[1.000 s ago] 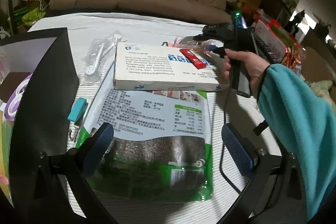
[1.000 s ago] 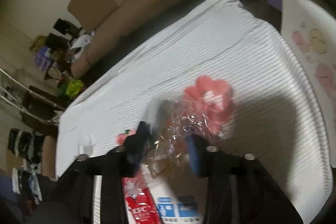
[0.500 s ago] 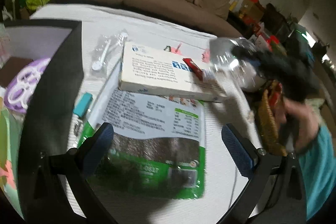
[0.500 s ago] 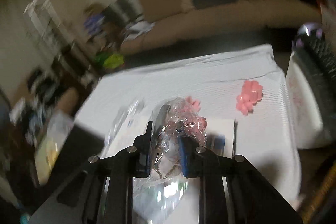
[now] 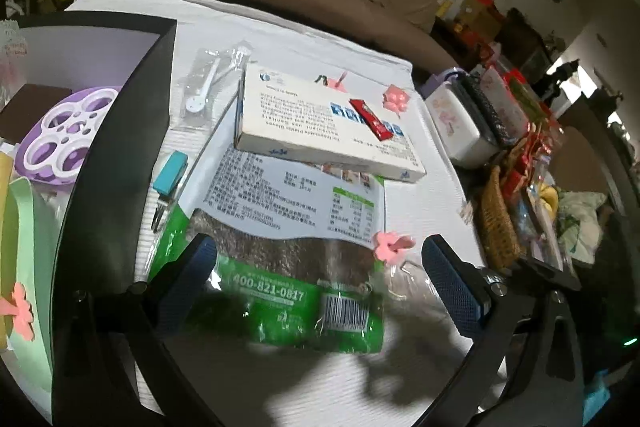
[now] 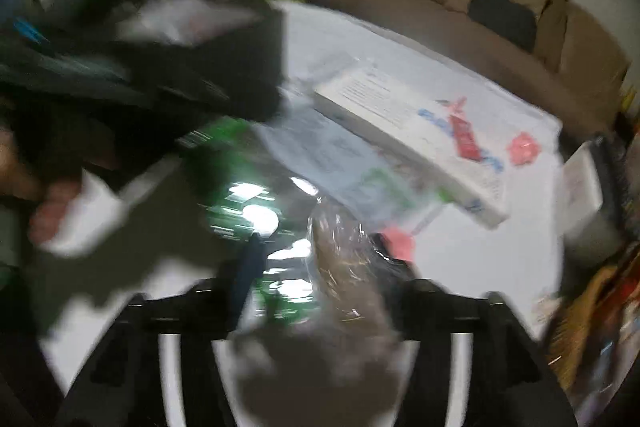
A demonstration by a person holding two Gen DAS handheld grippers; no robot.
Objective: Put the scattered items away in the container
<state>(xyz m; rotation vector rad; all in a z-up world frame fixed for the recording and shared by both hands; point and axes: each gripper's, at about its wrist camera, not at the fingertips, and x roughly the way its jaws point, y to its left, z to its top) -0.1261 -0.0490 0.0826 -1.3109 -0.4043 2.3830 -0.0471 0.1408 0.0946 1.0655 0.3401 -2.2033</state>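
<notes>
My left gripper (image 5: 320, 283) is open and empty, low over the green seaweed bag (image 5: 280, 235) on the white table. A white box (image 5: 320, 131) with a red sachet (image 5: 370, 119) lies on the bag's far end. The black container (image 5: 120, 131) stands at the left and holds a purple tray (image 5: 64, 135). In the blurred right wrist view, my right gripper (image 6: 324, 267) is shut on a clear crinkly plastic bag (image 6: 344, 259) above the green bag (image 6: 240, 203). The bag and a pink flower (image 5: 390, 245) show at the green bag's right corner.
A teal stapler (image 5: 170, 173) and a bagged white spoon (image 5: 208, 87) lie beside the container. Pink paper flowers (image 5: 396, 99) lie on the table. A wicker basket (image 5: 498, 223) and a white box (image 5: 456, 123) stand off the right edge. A sofa stands behind.
My right gripper has carried the clear bag from the far end of the table to the near side, over the green bag. My left gripper has tilted a little.
</notes>
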